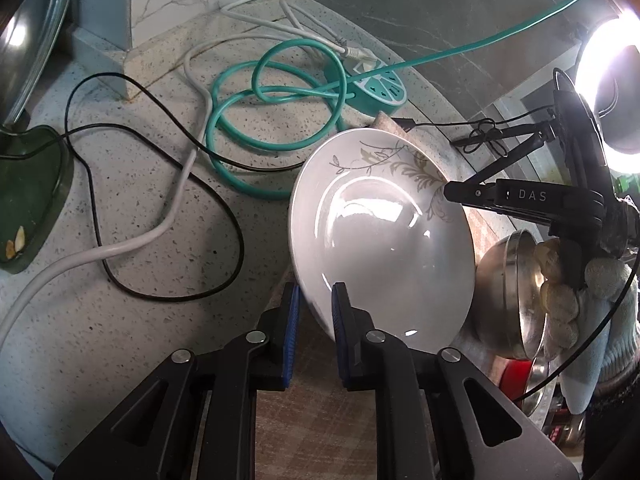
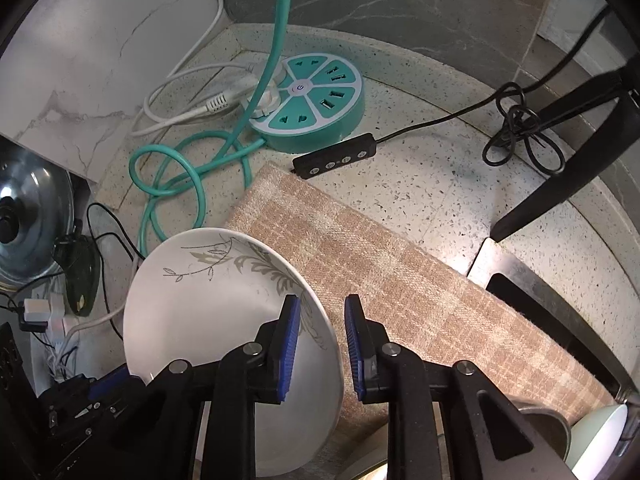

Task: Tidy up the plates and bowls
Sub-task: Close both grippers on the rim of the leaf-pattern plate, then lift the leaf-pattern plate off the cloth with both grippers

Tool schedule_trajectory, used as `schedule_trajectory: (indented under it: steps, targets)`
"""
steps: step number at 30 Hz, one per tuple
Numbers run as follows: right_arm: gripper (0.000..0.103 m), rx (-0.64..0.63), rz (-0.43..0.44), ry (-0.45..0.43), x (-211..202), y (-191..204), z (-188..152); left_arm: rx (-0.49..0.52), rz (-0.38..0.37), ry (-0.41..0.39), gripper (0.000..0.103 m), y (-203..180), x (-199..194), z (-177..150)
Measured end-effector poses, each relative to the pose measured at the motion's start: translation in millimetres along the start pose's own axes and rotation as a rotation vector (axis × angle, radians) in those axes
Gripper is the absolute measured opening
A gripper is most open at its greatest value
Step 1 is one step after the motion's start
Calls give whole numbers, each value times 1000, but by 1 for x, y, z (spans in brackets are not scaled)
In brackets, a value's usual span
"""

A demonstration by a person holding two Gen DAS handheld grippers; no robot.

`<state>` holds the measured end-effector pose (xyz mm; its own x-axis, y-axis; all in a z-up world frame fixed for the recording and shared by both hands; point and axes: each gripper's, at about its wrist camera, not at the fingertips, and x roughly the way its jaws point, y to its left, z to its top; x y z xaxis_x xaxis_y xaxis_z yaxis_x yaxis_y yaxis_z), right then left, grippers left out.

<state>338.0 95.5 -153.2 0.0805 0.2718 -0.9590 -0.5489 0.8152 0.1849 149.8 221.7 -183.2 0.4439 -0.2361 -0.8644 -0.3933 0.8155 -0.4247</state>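
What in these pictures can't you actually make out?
- Both views: the plate faces its underside away.
- Left view: the steel bowls sit behind the plate and the gloved hand, so their count is unclear.
- Right view: the plate's rim is between the right claw pads, but whether they press on it is unclear.
- Right view: the pale bowl is cut off by the edge.

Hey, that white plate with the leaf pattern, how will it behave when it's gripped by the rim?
The white plate looks glazed and glossy, so probably slippery against the pads. It seems stiff ceramic, likely chipping if dropped. Held tilted at the rim, it may pivot.
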Motion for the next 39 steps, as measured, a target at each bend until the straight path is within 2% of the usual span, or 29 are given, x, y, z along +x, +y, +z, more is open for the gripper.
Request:
schedule_trajectory:
  steps: [8, 16, 39]
  targets:
    - [11, -32, -17, 31, 6, 5, 4, 13, 14, 6, 12, -3, 3, -1]
    - [11, -30, -11, 33, 6, 4, 4, 30, 36, 3, 10, -5, 5, -1]
    - [10, 16, 34, 35, -2, 5, -9, -36, 7, -23, 10, 10, -10, -2]
